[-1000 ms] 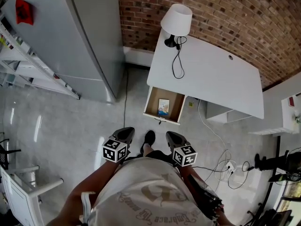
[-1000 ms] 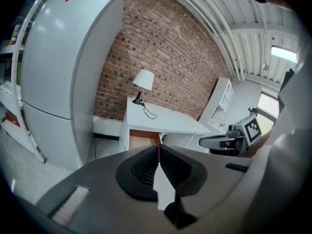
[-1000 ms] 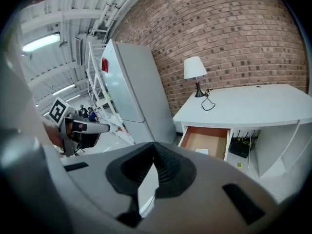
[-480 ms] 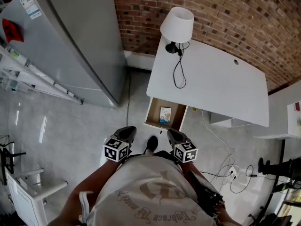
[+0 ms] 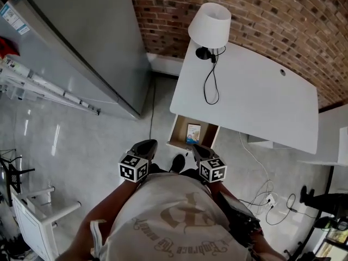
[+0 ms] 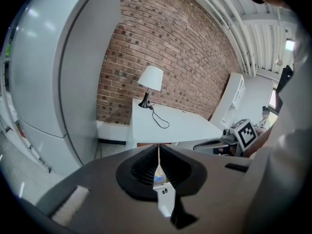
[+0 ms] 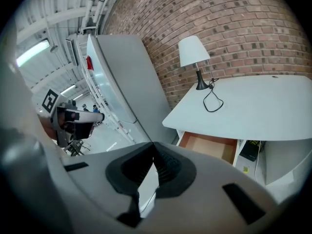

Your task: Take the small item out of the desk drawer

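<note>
The white desk (image 5: pixel 255 102) has its wooden drawer (image 5: pixel 179 130) pulled open toward me. A small blue-and-white item (image 5: pixel 192 132) lies flat inside it. My left gripper (image 5: pixel 145 144) hovers over the floor just left of the drawer's front; its jaws are shut and empty. My right gripper (image 5: pixel 197 148) sits at the drawer's front edge, below the item, shut with nothing in it. In the right gripper view the open drawer (image 7: pixel 209 147) lies ahead and right of the closed jaws (image 7: pixel 153 144). In the left gripper view the shut jaws (image 6: pixel 158 147) point at the desk (image 6: pixel 170 126).
A white lamp (image 5: pixel 209 23) with a black cord (image 5: pixel 211 86) stands on the desk's far left corner. A tall grey fridge (image 5: pixel 81 42) stands left of the desk against the brick wall (image 5: pixel 261 10). Cables (image 5: pixel 261 197) lie on the floor at right. My shoe (image 5: pixel 175 162) is below the drawer.
Both grippers have moved forward toward the desk, and the drawer now lies right at their tips. Their jaws have stayed shut.
</note>
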`<action>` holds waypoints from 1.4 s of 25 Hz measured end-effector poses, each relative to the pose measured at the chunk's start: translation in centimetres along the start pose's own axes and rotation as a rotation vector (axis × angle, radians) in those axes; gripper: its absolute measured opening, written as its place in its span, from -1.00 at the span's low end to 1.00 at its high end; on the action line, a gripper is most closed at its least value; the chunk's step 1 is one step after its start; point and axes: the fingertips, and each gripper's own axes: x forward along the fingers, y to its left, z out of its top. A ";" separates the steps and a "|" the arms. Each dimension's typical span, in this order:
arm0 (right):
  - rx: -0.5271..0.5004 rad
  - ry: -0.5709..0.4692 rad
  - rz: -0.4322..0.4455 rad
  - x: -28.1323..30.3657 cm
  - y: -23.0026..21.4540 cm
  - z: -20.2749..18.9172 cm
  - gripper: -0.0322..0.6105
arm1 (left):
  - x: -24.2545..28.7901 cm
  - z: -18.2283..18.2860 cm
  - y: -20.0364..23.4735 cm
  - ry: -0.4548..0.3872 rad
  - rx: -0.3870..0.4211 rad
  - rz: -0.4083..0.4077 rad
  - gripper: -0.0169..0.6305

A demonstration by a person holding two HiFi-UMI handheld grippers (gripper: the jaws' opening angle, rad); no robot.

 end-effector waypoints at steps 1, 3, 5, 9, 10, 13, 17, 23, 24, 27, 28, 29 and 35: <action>0.003 0.004 0.000 0.3 -0.2 0.1 -0.88 | 0.2 0.0 0.2 0.004 -0.003 0.003 -0.91; 0.014 0.009 0.004 0.8 -0.3 0.2 -0.88 | 0.5 -0.1 0.5 0.020 -0.008 0.004 -0.91; 0.033 0.013 0.019 1.0 -0.2 0.2 -0.88 | 0.8 -0.1 0.5 0.039 -0.009 -0.001 -0.91; 0.064 0.027 0.018 1.1 -0.7 -0.5 -0.88 | 2.1 0.5 -0.1 0.056 0.010 -0.038 -0.91; 0.075 0.031 0.011 1.1 -0.8 -0.7 -0.88 | 2.5 0.6 -0.2 0.060 0.016 -0.051 -0.91; 0.107 0.027 -0.021 1.0 -1.4 -0.9 -0.88 | 3.3 1.0 -0.1 0.078 0.035 -0.087 -0.91; 0.140 -0.001 -0.084 0.7 -2.5 0.2 -0.88 | 5.0 2.4 -0.1 0.100 0.072 -0.147 -0.91; 0.178 -0.013 -0.195 0.1 -3.5 0.0 -0.88 | 7.2 3.3 -0.6 0.123 0.112 -0.261 -0.91; 0.186 -0.017 -0.218 0.0 -3.7 0.0 -0.88 | 7.4 3.2 -0.5 0.128 0.113 -0.276 -0.91; 0.207 -0.028 -0.284 -0.5 -4.2 -0.1 -0.88 | 7.9 2.6 0.1 0.141 0.109 -0.313 -0.91; 0.214 -0.030 -0.302 -0.7 -4.3 -0.3 -0.88 | 8.1 2.4 0.4 0.145 0.108 -0.322 -0.91; 0.224 -0.030 -0.318 -0.8 -4.3 -0.5 -0.88 | 8.2 2.1 0.6 0.148 0.106 -0.331 -0.91; 0.352 -0.076 -0.400 -1.9 -4.1 -1.6 -0.88 | 8.6 0.4 1.1 0.179 0.109 -0.389 -0.91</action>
